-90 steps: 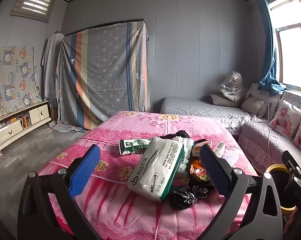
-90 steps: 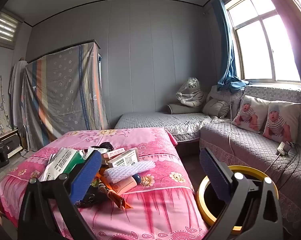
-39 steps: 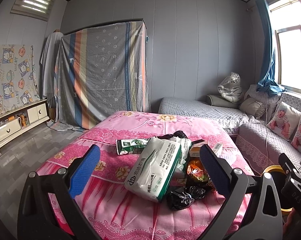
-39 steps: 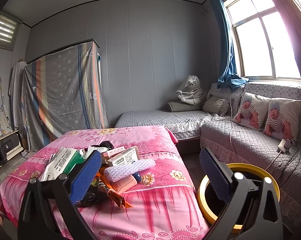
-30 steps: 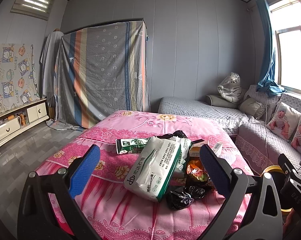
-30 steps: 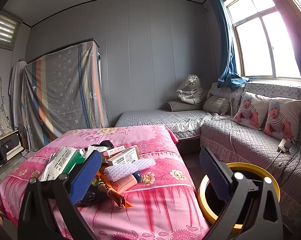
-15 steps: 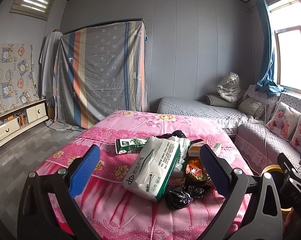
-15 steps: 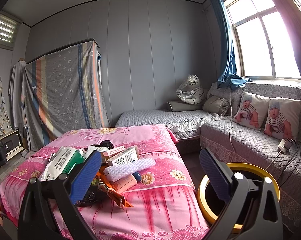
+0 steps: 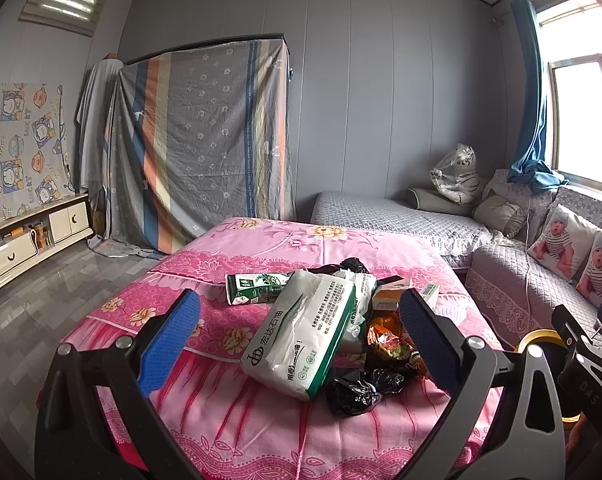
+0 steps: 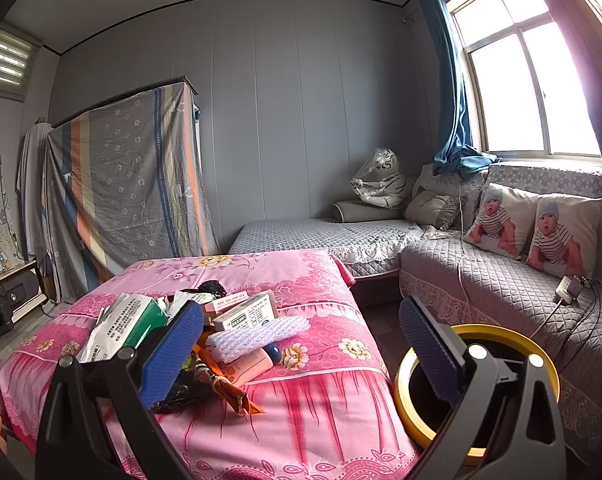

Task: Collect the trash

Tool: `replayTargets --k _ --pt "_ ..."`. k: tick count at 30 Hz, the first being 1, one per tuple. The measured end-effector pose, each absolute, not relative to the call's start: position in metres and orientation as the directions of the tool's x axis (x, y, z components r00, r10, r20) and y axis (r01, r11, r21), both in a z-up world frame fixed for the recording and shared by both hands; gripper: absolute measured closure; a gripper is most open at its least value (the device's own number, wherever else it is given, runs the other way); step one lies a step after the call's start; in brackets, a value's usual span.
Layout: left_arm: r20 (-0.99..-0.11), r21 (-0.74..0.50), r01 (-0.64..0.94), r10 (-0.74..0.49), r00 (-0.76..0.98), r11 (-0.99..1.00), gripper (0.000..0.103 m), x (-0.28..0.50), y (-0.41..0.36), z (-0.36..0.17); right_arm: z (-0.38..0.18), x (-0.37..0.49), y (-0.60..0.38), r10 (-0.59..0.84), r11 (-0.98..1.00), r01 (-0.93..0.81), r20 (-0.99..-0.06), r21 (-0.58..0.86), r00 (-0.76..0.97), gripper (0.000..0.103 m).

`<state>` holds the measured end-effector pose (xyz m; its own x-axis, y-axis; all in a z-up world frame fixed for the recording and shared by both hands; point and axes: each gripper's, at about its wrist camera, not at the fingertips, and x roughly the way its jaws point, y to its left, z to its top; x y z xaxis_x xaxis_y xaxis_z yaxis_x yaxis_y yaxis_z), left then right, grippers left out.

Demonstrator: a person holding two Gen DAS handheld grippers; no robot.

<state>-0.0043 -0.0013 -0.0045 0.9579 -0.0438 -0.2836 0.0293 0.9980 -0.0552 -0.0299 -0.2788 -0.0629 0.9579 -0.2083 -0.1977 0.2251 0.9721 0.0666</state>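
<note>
Daylight from right window (image 10: 533, 92), blown out with pink glare; room otherwise dim, sharp; edges bowed, corners dark.

Free room and obstacles. Left gripper (image 9: 299, 338), jaws spread wide and empty: open air lies ahead of it down to the pink-covered table (image 9: 261, 428). At 12 o'clock the tissue pack (image 9: 301, 338) tops the clutter; at 1 o'clock lie the black bag (image 9: 359, 390) and orange wrapper (image 9: 385, 344). From 9 to 11 o'clock the cloth is bare. Right gripper (image 10: 301, 350), likewise spread wide: the white foam net (image 10: 257, 336) and boxes (image 10: 247, 312) fill 11 to 12 o'clock; bare cloth at 12 to 1; the yellow-rimmed bin (image 10: 501, 336), mouth unobstructed, stands at 3 o'clock beside the table.
</note>
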Motion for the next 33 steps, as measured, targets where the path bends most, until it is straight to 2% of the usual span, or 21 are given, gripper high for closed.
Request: replayTargets --k 9,13,15,18,23,27,29,33 --pt "-0.271 -0.072 0.032 -0.05 0.961 0.997 0.008 -0.001 0.001 -0.003 -0.062 -0.03 -0.28 -0.211 0.971 0.229 -0.199 0.072 0.957 0.008" --pt "-0.229 0.042 0.024 -0.014 0.973 0.999 0.008 0.004 0.008 -0.005 -0.06 -0.03 -0.282 -0.222 0.968 0.241 -0.198 0.074 0.955 0.008" --pt "-0.258 0.1 0.018 0.008 0.966 0.995 0.008 0.015 0.017 -0.006 -0.057 -0.031 -0.287 -0.234 0.964 0.254 -0.196 0.082 0.952 0.008" --pt "-0.31 0.101 0.143 -0.106 0.945 0.985 0.008 0.027 0.039 -0.009 -0.055 -0.033 -0.293 -0.26 0.955 0.281 -0.188 0.095 0.947 0.008" --pt "-0.219 0.049 0.275 -0.258 0.941 0.96 0.008 0.03 0.064 -0.027 -0.053 -0.032 -0.299 -0.267 0.95 0.291 -0.188 0.109 0.945 0.008" --pt "-0.385 0.09 0.388 -0.327 0.863 0.917 0.008 0.059 0.05 -0.045 -0.055 -0.028 -0.301 -0.258 0.953 0.283 -0.204 0.105 0.944 0.008" --pt "-0.43 0.091 0.453 -0.376 0.821 0.887 0.008 0.07 0.038 -0.053 -0.057 -0.026 -0.301 -0.255 0.954 0.281 -0.211 0.105 0.944 0.008" --pt "-0.506 0.078 0.5 -0.397 0.765 0.863 0.008 0.096 0.023 -0.056 -0.06 -0.023 -0.303 -0.262 0.952 0.29 -0.223 0.102 0.939 0.008"
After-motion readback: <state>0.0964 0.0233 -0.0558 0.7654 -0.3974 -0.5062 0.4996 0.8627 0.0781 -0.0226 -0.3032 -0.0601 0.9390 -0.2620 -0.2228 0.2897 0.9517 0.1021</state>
